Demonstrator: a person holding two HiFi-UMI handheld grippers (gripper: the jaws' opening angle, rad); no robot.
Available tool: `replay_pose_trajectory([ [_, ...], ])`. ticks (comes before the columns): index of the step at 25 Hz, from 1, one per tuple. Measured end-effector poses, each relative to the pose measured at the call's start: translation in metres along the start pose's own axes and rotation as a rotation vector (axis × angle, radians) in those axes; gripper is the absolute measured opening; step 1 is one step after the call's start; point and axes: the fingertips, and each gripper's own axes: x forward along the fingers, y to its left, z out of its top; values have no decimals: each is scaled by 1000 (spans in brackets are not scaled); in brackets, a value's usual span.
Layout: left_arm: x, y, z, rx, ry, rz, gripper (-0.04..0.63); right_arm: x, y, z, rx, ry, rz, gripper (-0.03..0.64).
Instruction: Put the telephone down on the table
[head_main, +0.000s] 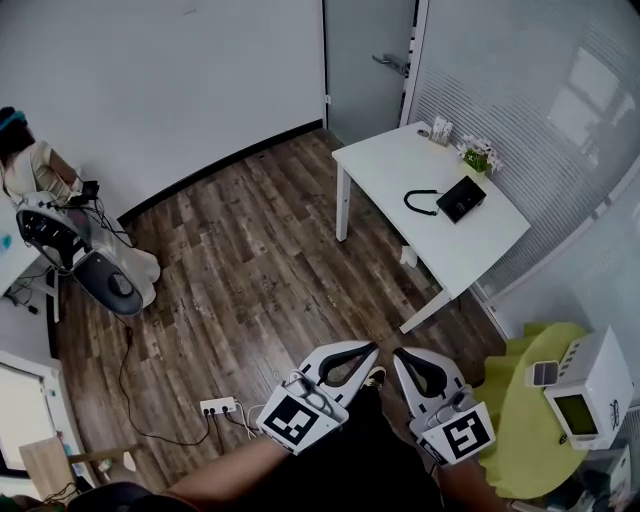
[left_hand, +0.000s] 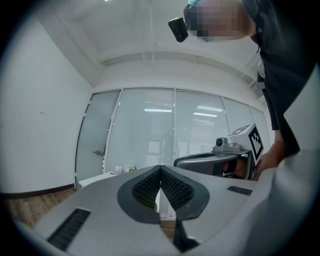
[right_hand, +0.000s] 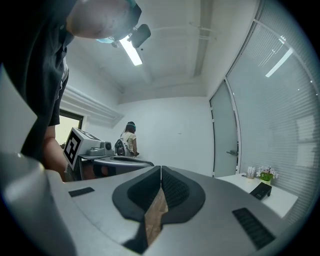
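The black telephone (head_main: 461, 198) rests on the white table (head_main: 400, 165) across the room, with a curved black cord or handset (head_main: 420, 203) lying just left of it. Both grippers are held low and close to the body, far from the table. My left gripper (head_main: 373, 348) is shut with nothing between its pads (left_hand: 150, 189). Beside it, my right gripper (head_main: 400, 353) is also shut and empty. In the right gripper view the telephone (right_hand: 261, 190) shows small on the table (right_hand: 280, 200) at the right. The left gripper view catches only the table's near corner (left_hand: 95, 178).
A small plant (head_main: 478, 155) and a card stand (head_main: 440, 130) sit at the table's far edge by the glass wall. A door (head_main: 370, 60) is behind. A white device (head_main: 590, 385) lies on green cloth at right. A power strip (head_main: 218, 406) and cables cross the wood floor. A person (right_hand: 129, 140) stands at the left.
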Motion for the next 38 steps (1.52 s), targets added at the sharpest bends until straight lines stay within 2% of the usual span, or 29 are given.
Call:
replay_pose_trajectory([
  [10, 47, 66, 14, 58, 18, 91, 9, 61, -60, 6, 18, -40, 85, 23],
  [18, 100, 112, 15, 43, 48, 124, 9, 105, -120, 9, 37, -50, 136, 23],
  [28, 161, 155, 17, 40, 64, 145, 9, 138, -184, -2, 56, -32, 159, 23],
  [34, 178, 182, 17, 24, 78, 124, 9, 159, -209, -4, 63, -16, 129, 23],
  [38, 197, 211, 10, 4, 87, 65, 9, 182, -232, -16, 69, 13, 64, 23],
])
